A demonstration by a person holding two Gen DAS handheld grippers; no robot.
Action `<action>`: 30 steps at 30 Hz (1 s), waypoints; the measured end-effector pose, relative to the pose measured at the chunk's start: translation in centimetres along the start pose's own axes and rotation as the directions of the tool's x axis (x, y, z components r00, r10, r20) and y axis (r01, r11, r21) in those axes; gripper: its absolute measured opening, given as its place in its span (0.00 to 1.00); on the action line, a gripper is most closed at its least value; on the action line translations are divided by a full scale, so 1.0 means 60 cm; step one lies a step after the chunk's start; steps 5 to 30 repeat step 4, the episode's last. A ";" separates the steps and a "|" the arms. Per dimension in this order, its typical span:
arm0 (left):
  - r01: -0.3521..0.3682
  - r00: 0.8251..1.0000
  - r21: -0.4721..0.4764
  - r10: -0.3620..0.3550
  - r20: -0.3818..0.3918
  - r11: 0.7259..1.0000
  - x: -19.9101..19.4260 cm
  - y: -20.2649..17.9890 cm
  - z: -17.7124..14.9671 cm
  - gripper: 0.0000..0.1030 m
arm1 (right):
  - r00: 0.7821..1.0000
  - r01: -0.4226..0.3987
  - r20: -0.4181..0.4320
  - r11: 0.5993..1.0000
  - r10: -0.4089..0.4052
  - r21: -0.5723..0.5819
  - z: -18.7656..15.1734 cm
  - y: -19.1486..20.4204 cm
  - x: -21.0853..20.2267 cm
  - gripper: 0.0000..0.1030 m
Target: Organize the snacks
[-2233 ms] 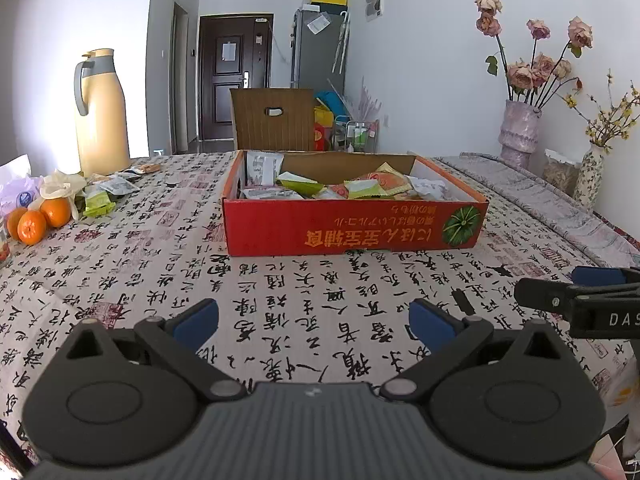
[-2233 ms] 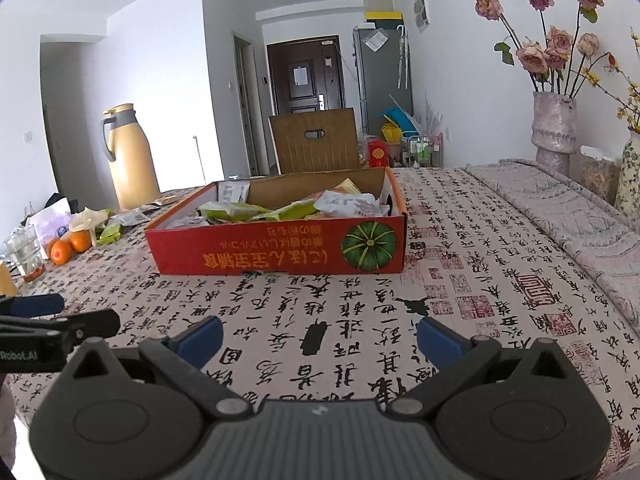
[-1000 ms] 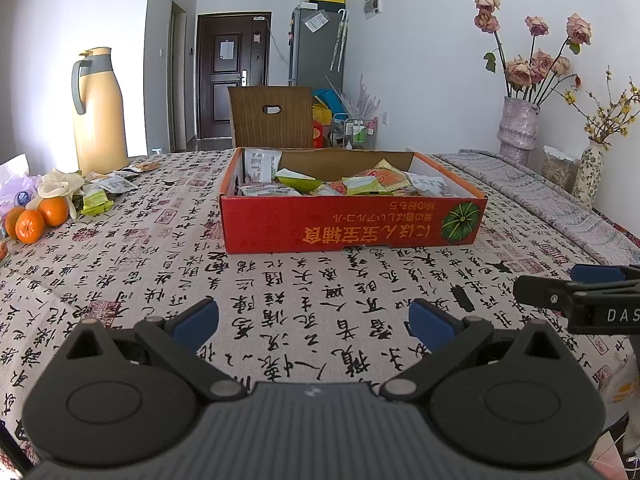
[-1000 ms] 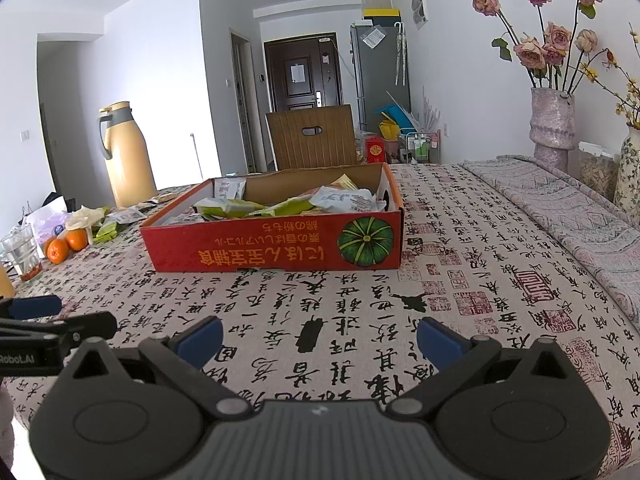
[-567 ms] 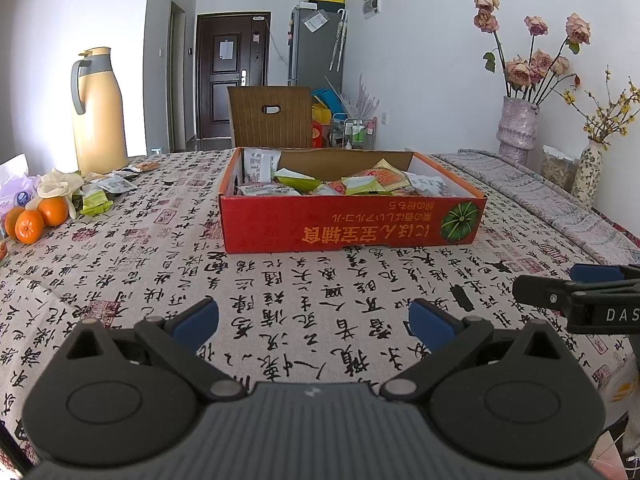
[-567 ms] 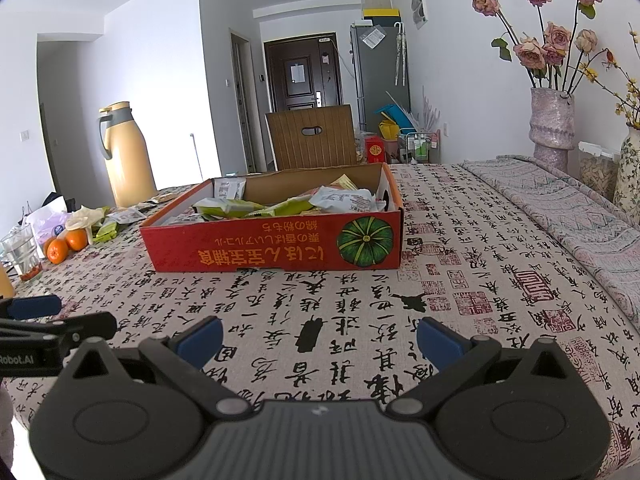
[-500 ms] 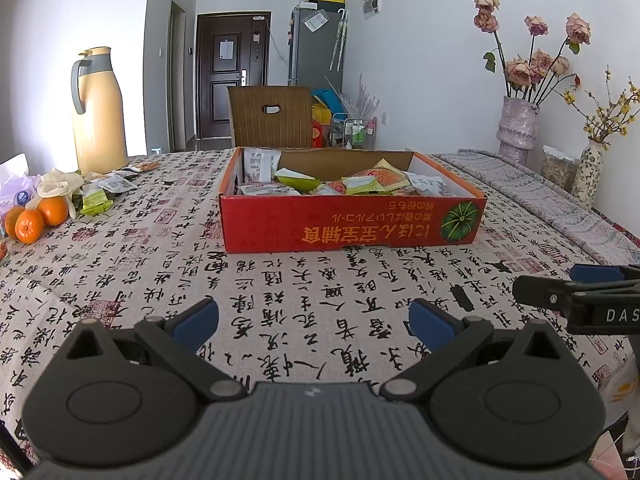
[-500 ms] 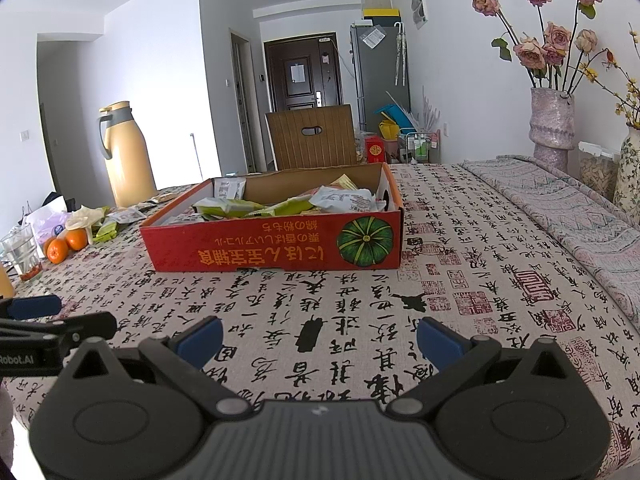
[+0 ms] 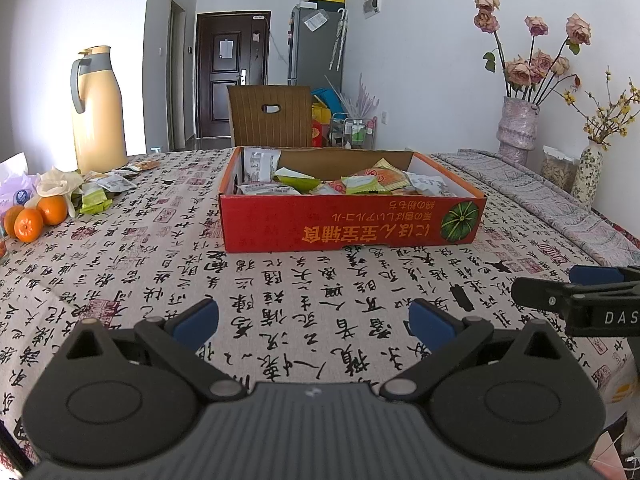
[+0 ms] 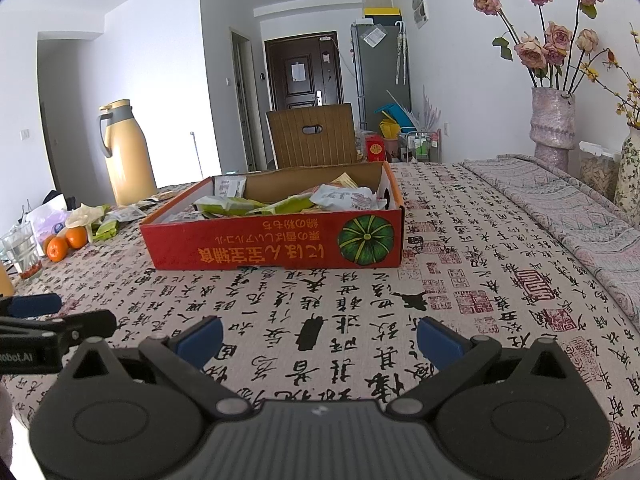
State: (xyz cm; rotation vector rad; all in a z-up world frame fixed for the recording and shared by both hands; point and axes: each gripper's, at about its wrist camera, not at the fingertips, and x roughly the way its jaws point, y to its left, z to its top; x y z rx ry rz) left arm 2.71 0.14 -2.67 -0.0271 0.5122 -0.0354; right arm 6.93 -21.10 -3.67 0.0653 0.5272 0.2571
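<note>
Both the left gripper (image 9: 312,316) and right gripper (image 10: 318,334) are hovering with fingers wide, empty; better approaching the loose packets (image 9: 102,194) at the surface's left edge low, toward the red box (image 9: 352,228).

Both wrist cams sit low over the surface (image 9: 120,264), side by side, facing the red box (image 9: 348,224) (image 10: 276,246) nearby.

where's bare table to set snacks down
Bare cloth lies between the red box and both open grippers, left gripper and right gripper, and right of the box toward the vases. Crowded: the left edge, with oranges, packets and thermos.
</note>
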 end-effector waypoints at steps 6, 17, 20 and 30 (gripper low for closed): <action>0.005 1.000 0.001 -0.005 0.001 1.000 -0.001 -0.002 -0.001 1.00 | 1.000 0.001 -0.004 1.000 -0.001 0.000 -0.002 -0.001 0.001 1.00; 0.005 1.000 0.001 -0.005 0.001 1.000 -0.001 -0.002 -0.001 1.00 | 1.000 0.001 -0.004 1.000 -0.001 0.000 -0.002 -0.001 0.001 1.00; 0.005 1.000 0.001 -0.005 0.001 1.000 -0.001 -0.002 -0.001 1.00 | 1.000 0.001 -0.004 1.000 -0.001 0.000 -0.002 -0.001 0.001 1.00; 0.005 1.000 0.001 -0.005 0.001 1.000 -0.001 -0.002 -0.001 1.00 | 1.000 0.001 -0.004 1.000 -0.001 0.000 -0.002 -0.001 0.001 1.00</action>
